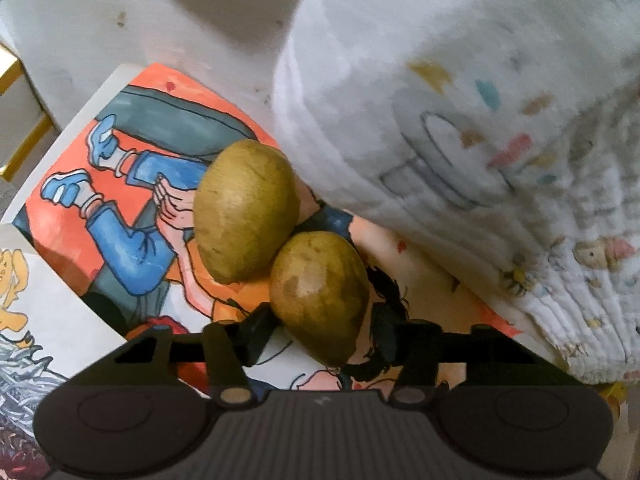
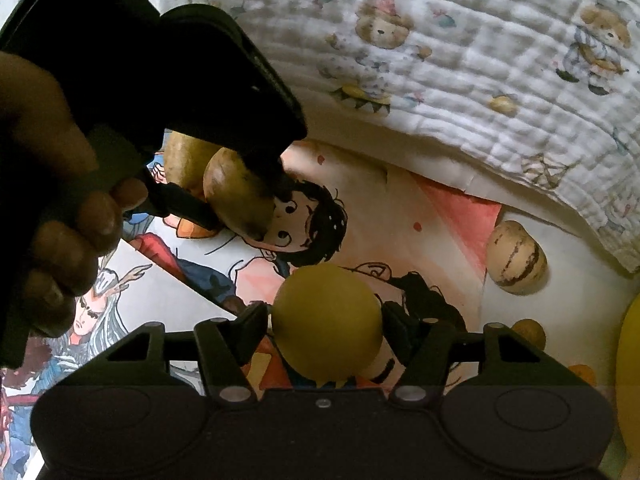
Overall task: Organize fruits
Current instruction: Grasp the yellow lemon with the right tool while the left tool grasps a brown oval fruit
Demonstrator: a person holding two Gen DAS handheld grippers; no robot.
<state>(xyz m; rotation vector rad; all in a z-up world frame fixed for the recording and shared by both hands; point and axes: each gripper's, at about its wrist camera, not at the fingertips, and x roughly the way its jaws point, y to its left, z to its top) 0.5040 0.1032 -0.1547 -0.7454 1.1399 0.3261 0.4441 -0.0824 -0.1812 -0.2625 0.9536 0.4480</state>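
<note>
- A white quilted cloth (image 2: 460, 60), printed with little bears, fills the far side of the right wrist view; in the left wrist view the same cloth (image 1: 460, 100) rises on the right, blurred.
- Cartoon posters (image 2: 380, 208) in orange, blue and white lie flat under the fruit; the orange one (image 1: 120, 152) shows best from the left wrist.
- A hand (image 2: 60, 216) grips the dark body of the left tongs (image 2: 240, 200) at the left of the right wrist view.
- The left tongs (image 1: 320, 320) pinch the near brown-green fruit (image 1: 320, 300): a finger sits against each side of it. From the right wrist this fruit (image 2: 236, 196) shows the dark fingers on both flanks.
- A second brown-green fruit (image 1: 246, 210) lies just beyond it on the poster, touching it; from the right wrist it (image 2: 184, 160) is half hidden behind the tongs.
- The right tongs (image 2: 326, 328) close on a round yellow-green fruit (image 2: 326, 320), both fingers meeting its sides. Whether it rests on the poster or hangs clear I cannot tell.
- A pale striped fruit (image 2: 516, 258) lies to the right, near the cloth's edge, well apart from both tongs.
- A yellow fruit (image 2: 630, 368) is cut off at the right edge.
- A small orange-brown fruit (image 2: 530, 332) peeps over the right tongs' frame.
</note>
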